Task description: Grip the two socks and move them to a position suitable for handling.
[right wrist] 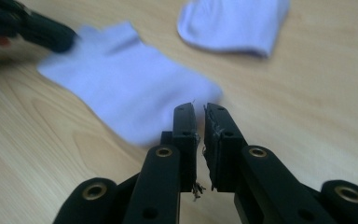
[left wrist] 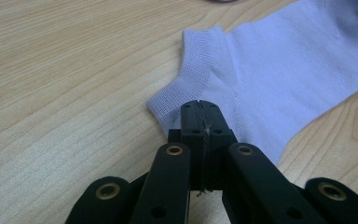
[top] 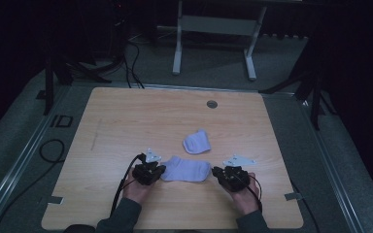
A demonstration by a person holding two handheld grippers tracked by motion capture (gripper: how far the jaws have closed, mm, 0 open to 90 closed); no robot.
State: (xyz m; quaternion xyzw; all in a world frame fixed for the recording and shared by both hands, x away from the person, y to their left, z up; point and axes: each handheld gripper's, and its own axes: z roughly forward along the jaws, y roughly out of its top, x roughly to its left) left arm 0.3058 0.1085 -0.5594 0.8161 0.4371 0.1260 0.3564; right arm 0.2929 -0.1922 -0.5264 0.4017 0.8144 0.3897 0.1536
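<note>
Pinning flat sock (top: 187, 170) cuff, left gripper (top: 159, 172) clamped on it | right gripper (top: 218, 172) slightly parted, empty, beside its toe | folded sock (top: 196, 142) just beyond | my pairing unfinished

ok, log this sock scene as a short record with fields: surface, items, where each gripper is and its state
surface: wooden table
items: flat sock; folded sock lying apart, farther from the person
left gripper: at the flat sock's cuff end, jaws shut on the cuff edge
right gripper: by the flat sock's toe end, jaws slightly apart, nothing between them
hands: left hand, right hand, both at the near edge
</note>
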